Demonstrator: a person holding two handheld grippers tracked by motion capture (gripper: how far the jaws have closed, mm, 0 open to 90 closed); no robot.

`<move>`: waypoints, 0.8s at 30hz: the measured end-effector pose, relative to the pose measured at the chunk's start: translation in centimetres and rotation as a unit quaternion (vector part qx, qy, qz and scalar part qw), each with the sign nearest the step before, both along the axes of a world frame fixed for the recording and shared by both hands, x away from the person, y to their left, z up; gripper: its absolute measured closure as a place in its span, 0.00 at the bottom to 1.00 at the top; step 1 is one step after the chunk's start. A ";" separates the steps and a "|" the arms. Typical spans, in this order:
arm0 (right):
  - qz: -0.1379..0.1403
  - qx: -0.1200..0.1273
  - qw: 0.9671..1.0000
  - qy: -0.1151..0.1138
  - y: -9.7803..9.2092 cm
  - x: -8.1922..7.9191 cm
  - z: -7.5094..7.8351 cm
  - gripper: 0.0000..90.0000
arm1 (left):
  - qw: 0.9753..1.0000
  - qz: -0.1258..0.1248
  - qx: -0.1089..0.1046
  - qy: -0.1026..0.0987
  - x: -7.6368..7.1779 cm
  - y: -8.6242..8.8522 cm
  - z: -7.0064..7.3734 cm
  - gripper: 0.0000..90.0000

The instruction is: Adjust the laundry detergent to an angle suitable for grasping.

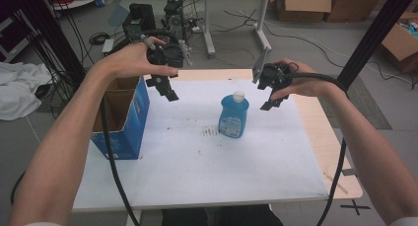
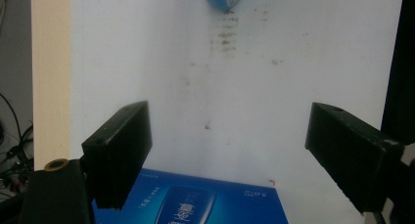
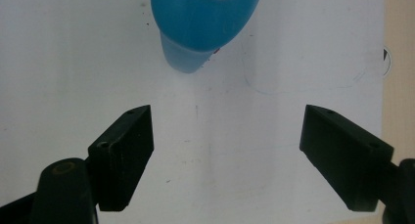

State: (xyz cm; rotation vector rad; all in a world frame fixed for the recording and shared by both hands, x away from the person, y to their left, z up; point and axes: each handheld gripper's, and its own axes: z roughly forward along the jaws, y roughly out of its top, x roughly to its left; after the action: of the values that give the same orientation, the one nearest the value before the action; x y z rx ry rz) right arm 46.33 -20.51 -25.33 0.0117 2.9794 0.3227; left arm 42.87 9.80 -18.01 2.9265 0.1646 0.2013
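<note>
Near the tabletop (image 1: 207,171) middle stands a bottle (image 1: 233,116); both grippers, left (image 1: 165,85) and right (image 1: 273,95), hang wide open, empty. A careless side touch may tip it.

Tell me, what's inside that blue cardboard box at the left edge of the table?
The blue cardboard box stands open at the top. The high view shows only its bare brown inner wall; the person's left forearm crosses over the opening, so the bottom stays hidden.

Bottle (image 3: 203,23) cut by top edge; blue box (image 2: 188,199) cropped at bottom
</note>
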 end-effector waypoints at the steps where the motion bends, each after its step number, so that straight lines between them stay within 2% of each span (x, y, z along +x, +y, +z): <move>1: 0.001 -0.001 1.000 0.000 0.1 0.0 0.0 0.23 | 1.000 0.000 0.004 0.000 0.0 0.0 0.0 0.20; 10: -0.002 0.000 1.000 -0.003 0.3 0.4 -0.3 0.22 | 1.000 0.003 0.002 -0.002 0.0 0.3 0.0 0.20; 18: -0.003 -0.001 1.000 -0.009 0.4 -0.1 0.0 0.22 | 1.000 0.004 0.004 -0.002 -0.1 0.1 0.0 0.20; 24: -0.006 0.000 1.000 -0.011 0.1 -0.5 0.3 0.22 | 1.000 -0.003 0.003 -0.002 -0.6 -0.3 0.2 0.20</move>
State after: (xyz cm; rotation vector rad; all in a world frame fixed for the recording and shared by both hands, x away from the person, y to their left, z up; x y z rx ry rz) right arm 45.88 -20.40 -25.05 0.0245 2.9560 0.3185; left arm 42.29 9.53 -17.78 2.9318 0.1544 0.2082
